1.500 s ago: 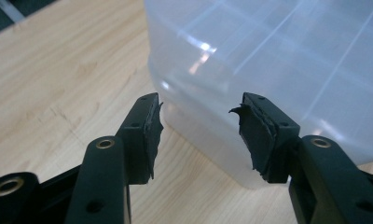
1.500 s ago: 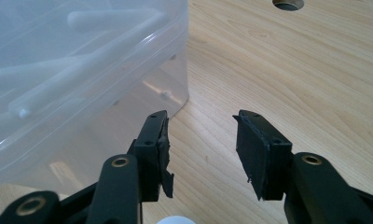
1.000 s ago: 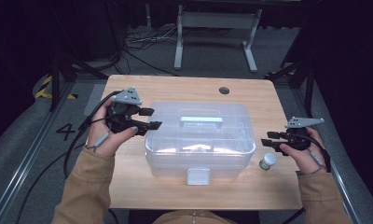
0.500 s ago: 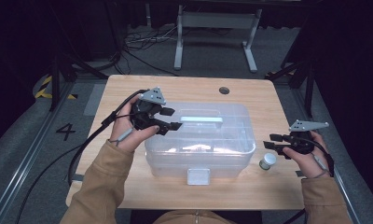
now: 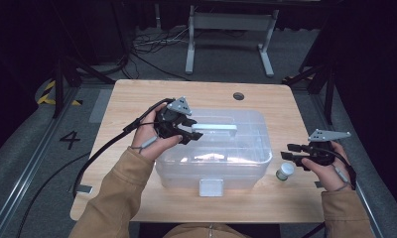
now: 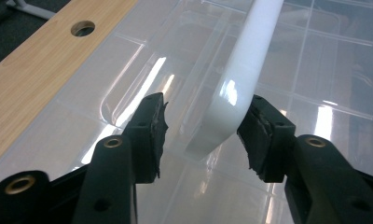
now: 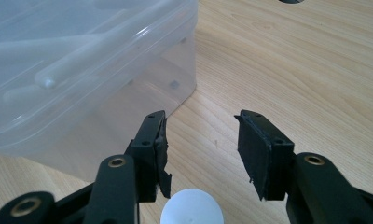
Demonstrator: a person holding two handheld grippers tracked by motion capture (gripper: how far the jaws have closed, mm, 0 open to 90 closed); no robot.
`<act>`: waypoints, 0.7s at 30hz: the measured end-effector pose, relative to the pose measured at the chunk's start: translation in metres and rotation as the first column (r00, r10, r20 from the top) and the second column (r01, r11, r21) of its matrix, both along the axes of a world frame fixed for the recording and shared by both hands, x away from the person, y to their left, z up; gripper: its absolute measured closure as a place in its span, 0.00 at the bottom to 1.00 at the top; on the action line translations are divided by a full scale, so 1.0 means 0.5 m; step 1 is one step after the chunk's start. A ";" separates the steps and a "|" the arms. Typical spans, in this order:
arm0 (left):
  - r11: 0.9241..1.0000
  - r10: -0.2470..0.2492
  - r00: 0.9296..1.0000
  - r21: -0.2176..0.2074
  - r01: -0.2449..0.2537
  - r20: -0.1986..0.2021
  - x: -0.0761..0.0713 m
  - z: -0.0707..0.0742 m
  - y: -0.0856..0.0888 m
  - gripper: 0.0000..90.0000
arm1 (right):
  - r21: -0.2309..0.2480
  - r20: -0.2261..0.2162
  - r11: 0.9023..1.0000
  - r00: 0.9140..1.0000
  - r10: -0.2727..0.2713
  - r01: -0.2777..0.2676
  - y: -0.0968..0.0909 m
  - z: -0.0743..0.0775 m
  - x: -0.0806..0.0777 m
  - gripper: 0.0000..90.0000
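A clear plastic box (image 5: 236, 158) with a lid (image 6: 315, 70) stands in the middle of the wooden table (image 5: 132, 99). Its white handle (image 5: 217, 128) lies flat on the lid. My left gripper (image 5: 192, 131) is over the lid's left part, and the handle's end (image 6: 231, 93) sits between its jaws. They have just been closing; one pad (image 6: 257, 135) is at the handle's side, while a gap remains at the other, so it is open. My right gripper (image 5: 291, 151) hovers open to the right of the box, just above a small white-capped bottle (image 5: 285, 171), whose cap (image 7: 191, 210) lies below its jaws.
The box has a white latch (image 5: 210, 187) on its near side and holds pale items I cannot make out. A round cable hole (image 5: 238, 95) is at the table's far edge. A metal stand (image 5: 226, 29) and cables lie on the floor beyond.
My left hand has moved right, from beside the box onto its lid, and its jaws have narrowed around the handle's end. The right hand has stayed nearly still.
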State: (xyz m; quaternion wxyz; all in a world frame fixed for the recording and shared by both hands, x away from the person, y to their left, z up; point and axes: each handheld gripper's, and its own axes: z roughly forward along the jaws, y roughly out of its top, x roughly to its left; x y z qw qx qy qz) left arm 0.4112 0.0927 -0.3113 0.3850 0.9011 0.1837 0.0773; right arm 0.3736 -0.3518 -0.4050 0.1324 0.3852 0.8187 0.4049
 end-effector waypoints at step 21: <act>0.996 0.029 1.000 0.082 -0.030 0.010 0.019 0.045 -0.019 0.83 | 0.018 0.008 1.000 1.000 0.013 -0.013 0.001 0.011 -0.033 0.70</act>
